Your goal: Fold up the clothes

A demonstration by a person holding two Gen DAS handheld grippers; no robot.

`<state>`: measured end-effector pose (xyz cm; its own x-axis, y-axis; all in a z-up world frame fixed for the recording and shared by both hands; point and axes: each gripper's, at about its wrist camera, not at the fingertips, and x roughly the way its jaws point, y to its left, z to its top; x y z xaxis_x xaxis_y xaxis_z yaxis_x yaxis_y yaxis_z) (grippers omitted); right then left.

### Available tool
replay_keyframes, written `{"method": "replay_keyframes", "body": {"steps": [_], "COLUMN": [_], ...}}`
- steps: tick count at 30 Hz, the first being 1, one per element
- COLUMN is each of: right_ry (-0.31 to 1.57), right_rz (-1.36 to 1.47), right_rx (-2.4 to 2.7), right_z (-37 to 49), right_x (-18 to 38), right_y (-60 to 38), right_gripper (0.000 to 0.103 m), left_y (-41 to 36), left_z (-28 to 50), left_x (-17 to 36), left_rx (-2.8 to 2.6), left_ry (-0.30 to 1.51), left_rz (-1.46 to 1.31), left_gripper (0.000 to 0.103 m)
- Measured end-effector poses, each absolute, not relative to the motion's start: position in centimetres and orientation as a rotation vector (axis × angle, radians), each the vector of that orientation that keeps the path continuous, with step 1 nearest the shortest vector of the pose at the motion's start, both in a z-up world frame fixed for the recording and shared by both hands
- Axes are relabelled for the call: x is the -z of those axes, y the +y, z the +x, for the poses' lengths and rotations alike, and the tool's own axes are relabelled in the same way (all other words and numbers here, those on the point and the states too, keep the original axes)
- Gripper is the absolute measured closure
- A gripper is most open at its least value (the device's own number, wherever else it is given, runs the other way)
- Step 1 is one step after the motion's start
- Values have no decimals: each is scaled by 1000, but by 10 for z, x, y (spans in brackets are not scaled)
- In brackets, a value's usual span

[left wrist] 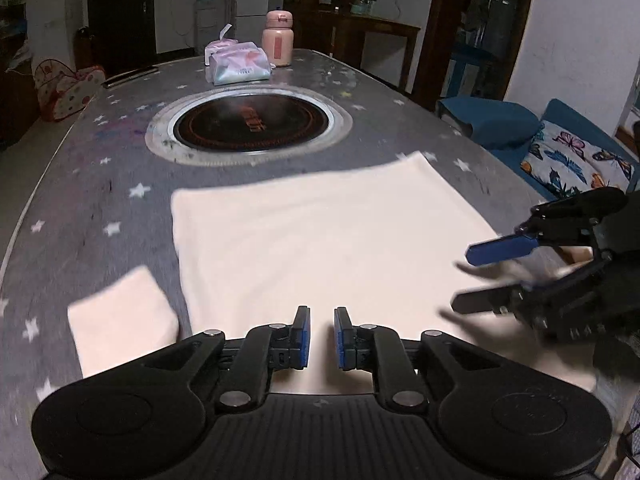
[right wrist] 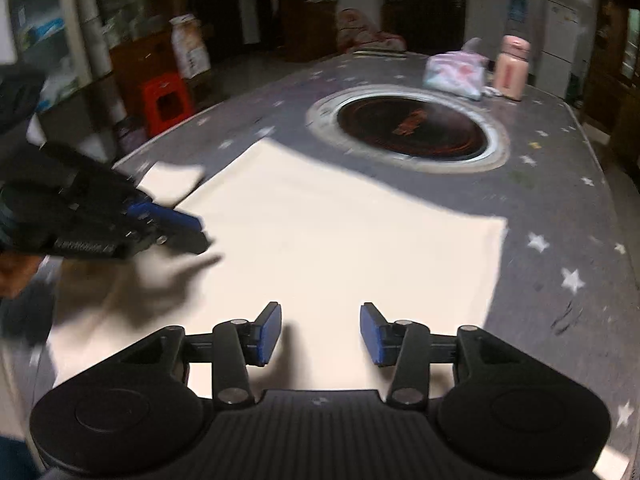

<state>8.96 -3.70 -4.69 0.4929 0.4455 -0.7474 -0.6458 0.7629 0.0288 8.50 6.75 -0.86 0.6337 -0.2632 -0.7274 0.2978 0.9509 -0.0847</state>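
Note:
A cream garment (left wrist: 320, 240) lies flat on the grey star-patterned table (left wrist: 100, 160), with a sleeve (left wrist: 120, 324) sticking out at its left. It also shows in the right wrist view (right wrist: 340, 240), with the sleeve (right wrist: 172, 180) at the far left. My left gripper (left wrist: 322, 336) hovers over the garment's near edge, jaws a little apart and empty; it also shows in the right wrist view (right wrist: 192, 232). My right gripper (right wrist: 320, 332) is open and empty over the garment's near right part; it also shows in the left wrist view (left wrist: 480, 280).
A round black burner (left wrist: 252, 122) is set into the table's middle. Tissue packs (left wrist: 238, 62) and a pink bottle (left wrist: 278, 38) stand at the far end. A blue sofa with cushions (left wrist: 560, 148) is to the right. A red stool (right wrist: 166, 102) stands left of the table.

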Motion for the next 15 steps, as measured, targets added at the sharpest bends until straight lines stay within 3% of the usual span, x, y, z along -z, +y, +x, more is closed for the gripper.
{"method": "replay_keyframes", "body": {"steps": [8,15], "right_ry": [772,768], "right_rz": [-376,-305], "right_rx": [-709,-661], "right_z": [10,-21], "right_x": [57,54], "right_y": [-41,-70], "right_gripper": [42,41], "left_y": [67,65], "left_z": [60,57], "left_x": [21,24], "left_rx": [285,255], "left_ry": [807,798], "left_rz": [75,103], "left_gripper": [75,67]}}
